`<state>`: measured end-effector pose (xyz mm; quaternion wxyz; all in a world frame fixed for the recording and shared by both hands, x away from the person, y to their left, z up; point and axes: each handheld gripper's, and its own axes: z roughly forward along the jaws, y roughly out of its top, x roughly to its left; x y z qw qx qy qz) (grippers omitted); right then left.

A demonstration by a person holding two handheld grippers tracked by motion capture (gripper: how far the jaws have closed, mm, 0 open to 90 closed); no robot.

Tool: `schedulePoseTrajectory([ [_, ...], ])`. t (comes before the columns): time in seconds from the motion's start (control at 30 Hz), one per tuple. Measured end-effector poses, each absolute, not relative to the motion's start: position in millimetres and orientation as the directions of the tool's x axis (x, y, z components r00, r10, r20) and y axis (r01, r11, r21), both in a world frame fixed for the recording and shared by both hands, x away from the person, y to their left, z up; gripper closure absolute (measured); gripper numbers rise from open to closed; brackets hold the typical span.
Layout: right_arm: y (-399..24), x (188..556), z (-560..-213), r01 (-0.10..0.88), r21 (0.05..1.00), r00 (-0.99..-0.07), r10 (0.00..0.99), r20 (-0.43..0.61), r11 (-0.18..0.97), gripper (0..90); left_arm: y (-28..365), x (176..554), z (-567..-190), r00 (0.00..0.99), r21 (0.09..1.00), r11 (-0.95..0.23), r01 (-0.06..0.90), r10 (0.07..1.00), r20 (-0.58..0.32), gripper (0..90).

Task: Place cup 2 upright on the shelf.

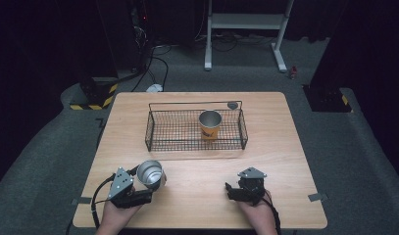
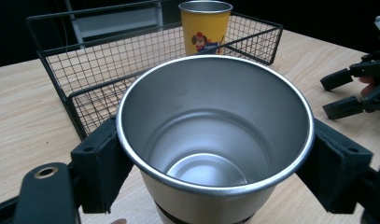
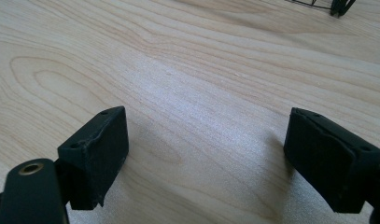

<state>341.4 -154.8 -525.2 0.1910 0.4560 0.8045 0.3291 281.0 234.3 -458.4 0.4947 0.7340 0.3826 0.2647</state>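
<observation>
A plain steel cup [image 1: 151, 174] [image 2: 215, 116] stands mouth up and empty at the front left of the wooden table [image 1: 285, 147]. My left gripper [image 1: 149, 182] [image 2: 215, 168] is shut on it, one pad pressed against each side below the rim. Whether its base touches the table I cannot tell. A yellow cup with a cartoon print [image 1: 210, 126] [image 2: 205, 28] stands upright inside the black wire basket [image 1: 153, 137] [image 2: 85, 70] at the table's middle. My right gripper [image 1: 231, 191] [image 3: 206, 154] rests at the front right, open, with only bare wood between its jaws.
The basket has low mesh walls and a raised wire rail along its far side. A white frame stand [image 1: 246, 22] and cables lie on the floor beyond the table. Bare wood lies between the two hands and in front of the basket.
</observation>
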Motion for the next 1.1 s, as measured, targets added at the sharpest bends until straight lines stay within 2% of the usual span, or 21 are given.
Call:
schedulePoseTrajectory([
  [0.43,-156.4,342.6,-525.1,0.596,0.701,-0.536,0.844,-0.014,0.390,13.4,226.5,295.9,-451.4,0.510,0.915,-0.188,0.358,0.860,-0.023,18.9],
  [0.93,-159.8,345.2,-525.1,0.593,0.700,-0.550,0.835,-0.009,0.398,12.7,221.6,314.4,-437.2,0.497,0.927,-0.140,0.347,0.866,-0.055,18.9],
  [1.1,-159.8,345.1,-525.1,0.595,0.699,-0.548,0.836,-0.007,0.396,12.7,221.6,321.3,-434.2,0.491,0.930,-0.154,0.333,0.871,-0.032,18.9],
])
